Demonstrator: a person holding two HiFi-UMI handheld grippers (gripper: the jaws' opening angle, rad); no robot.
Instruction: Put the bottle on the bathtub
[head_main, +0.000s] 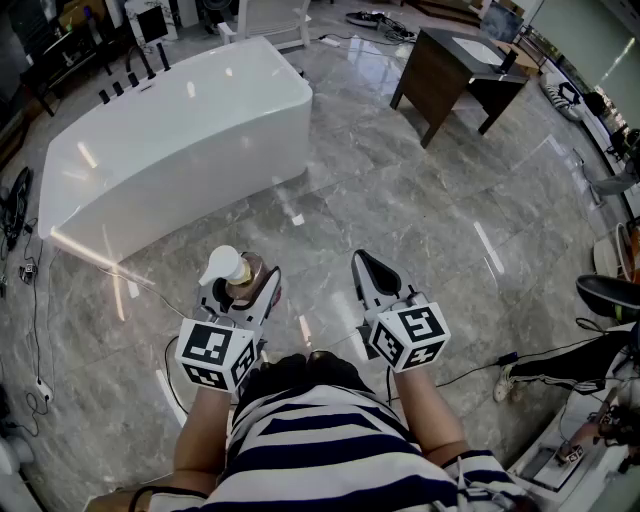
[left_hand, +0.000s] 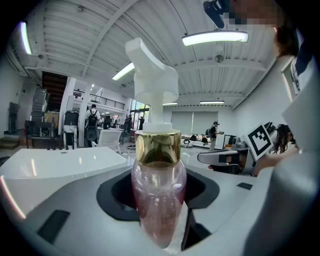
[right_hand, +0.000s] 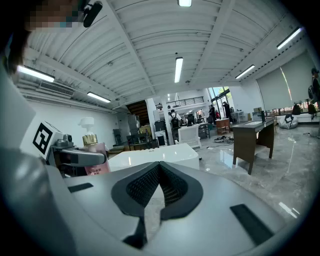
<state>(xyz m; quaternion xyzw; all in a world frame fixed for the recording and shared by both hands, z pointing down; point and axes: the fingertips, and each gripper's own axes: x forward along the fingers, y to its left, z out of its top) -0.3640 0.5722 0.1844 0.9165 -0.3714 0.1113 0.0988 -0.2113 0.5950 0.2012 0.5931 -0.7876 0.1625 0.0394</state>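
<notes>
Left gripper (head_main: 242, 296) clamps bottle (left_hand: 159, 200), floor (head_main: 400, 210) between it and bathtub (head_main: 170, 140).

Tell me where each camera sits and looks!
Head view: on the person's head, looking down at bathtub, left tool, right tool, striped shirt.
Left gripper view: on the left tool, looking along jaws gripping the bottle.
Right gripper view: on the right tool, looking along shut jaws toward the bathtub.
All three share bathtub and bottle.
</notes>
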